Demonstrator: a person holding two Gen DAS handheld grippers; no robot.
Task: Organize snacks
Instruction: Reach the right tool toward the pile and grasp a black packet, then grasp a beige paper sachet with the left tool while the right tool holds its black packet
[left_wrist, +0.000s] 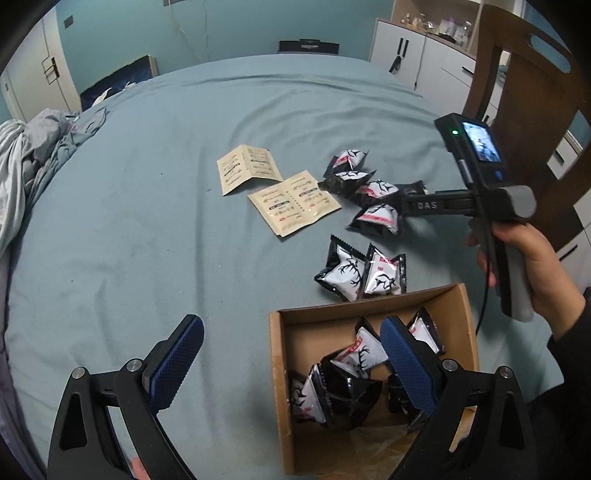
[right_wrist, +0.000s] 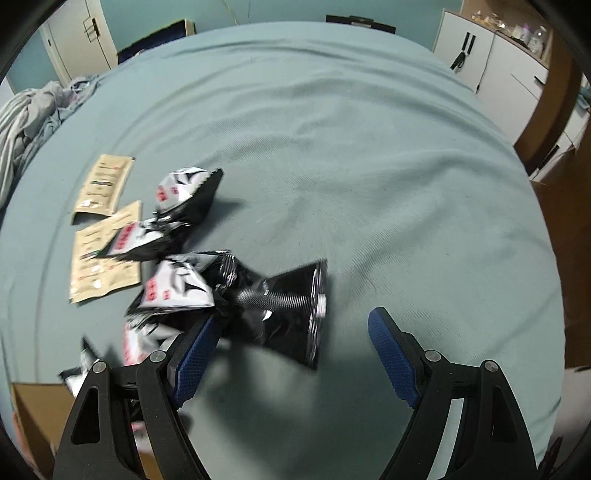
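Black-and-white snack packets (right_wrist: 177, 284) lie clustered on the teal bedsheet (right_wrist: 369, 166), at ten o'clock from the right gripper (right_wrist: 295, 354), nearest one touching its left finger. Jaws spread wide, gripping nothing. More packets fill the cardboard box (left_wrist: 280, 369), under the left gripper (left_wrist: 291, 365), also wide open, empty.

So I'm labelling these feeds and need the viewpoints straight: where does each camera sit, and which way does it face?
Left wrist: on the left gripper, open above the cardboard box, facing across the bed; the right hand shows.
Right wrist: on the right gripper, open, low over the black snack packs; no hand is clearly seen.
Shared: the beige sachets, the packs and the blue sheet.
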